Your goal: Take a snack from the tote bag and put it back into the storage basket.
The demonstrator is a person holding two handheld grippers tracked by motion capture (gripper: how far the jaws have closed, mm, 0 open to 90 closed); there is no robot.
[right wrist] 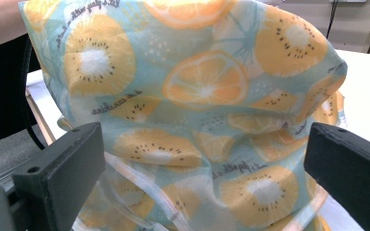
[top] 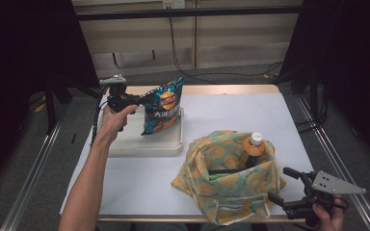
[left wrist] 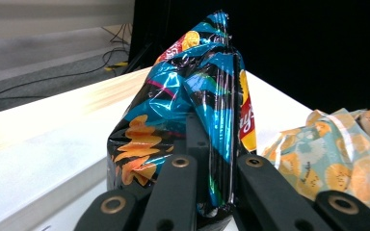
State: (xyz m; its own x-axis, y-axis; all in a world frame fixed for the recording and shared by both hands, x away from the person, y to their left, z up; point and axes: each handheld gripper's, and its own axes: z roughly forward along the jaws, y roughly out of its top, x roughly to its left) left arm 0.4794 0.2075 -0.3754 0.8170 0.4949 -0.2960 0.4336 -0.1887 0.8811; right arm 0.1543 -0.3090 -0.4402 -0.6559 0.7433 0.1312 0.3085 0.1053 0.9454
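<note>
One chip bag (top: 163, 106), its lower edge hidden behind the jaws in the left gripper view, stands upright, long axis vertical, over the white tray (top: 147, 144), clamped by the left gripper (top: 142, 99); right gripper (top: 285, 185) spread wide, released, beside the fruit-print bag (top: 229, 178) with the bottle (top: 253, 149).

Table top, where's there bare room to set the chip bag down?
Free: the far right of the table, beyond the fruit-print bag, and the near left strip before the white tray. Crowded: the near right, where the fruit-print bag and the open right gripper sit. The left gripper holds the chip bag over the tray.
</note>
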